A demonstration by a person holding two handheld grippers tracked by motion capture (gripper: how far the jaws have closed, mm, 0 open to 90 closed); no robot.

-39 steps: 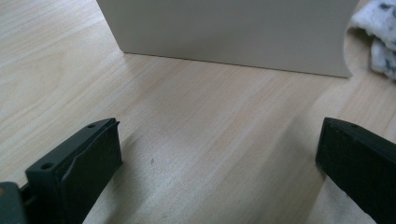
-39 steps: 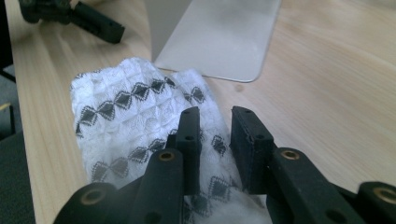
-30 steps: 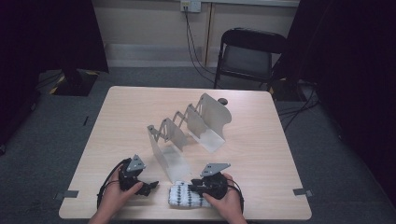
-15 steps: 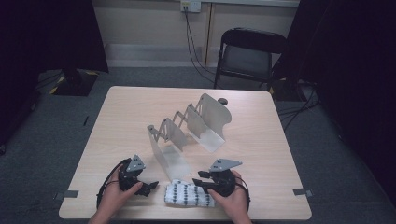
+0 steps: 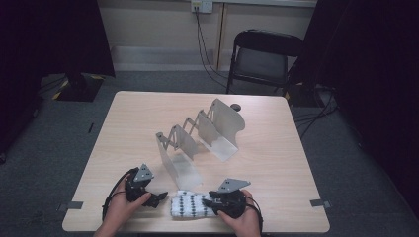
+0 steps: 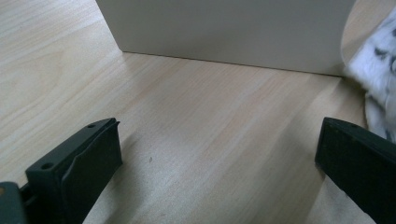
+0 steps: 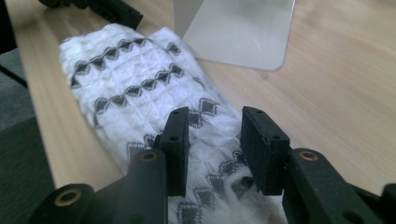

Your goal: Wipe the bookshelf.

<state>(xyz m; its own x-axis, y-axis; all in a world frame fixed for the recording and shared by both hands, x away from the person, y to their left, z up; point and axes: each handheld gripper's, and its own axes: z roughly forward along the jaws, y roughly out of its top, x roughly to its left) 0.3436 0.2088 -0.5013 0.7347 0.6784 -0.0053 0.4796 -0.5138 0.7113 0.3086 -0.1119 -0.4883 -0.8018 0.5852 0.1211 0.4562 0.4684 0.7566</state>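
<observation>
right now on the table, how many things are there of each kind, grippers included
folded white cloth with black pattern: 1
metal accordion rack: 1
small dark round thing by the rack's far end: 1
hand-held grippers: 2, the left gripper and the right gripper
total: 5

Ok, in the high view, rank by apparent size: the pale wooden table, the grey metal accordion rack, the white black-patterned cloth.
1. Pale wooden table, largest.
2. Grey metal accordion rack.
3. White black-patterned cloth, smallest, though it lies nearer the camera.
</observation>
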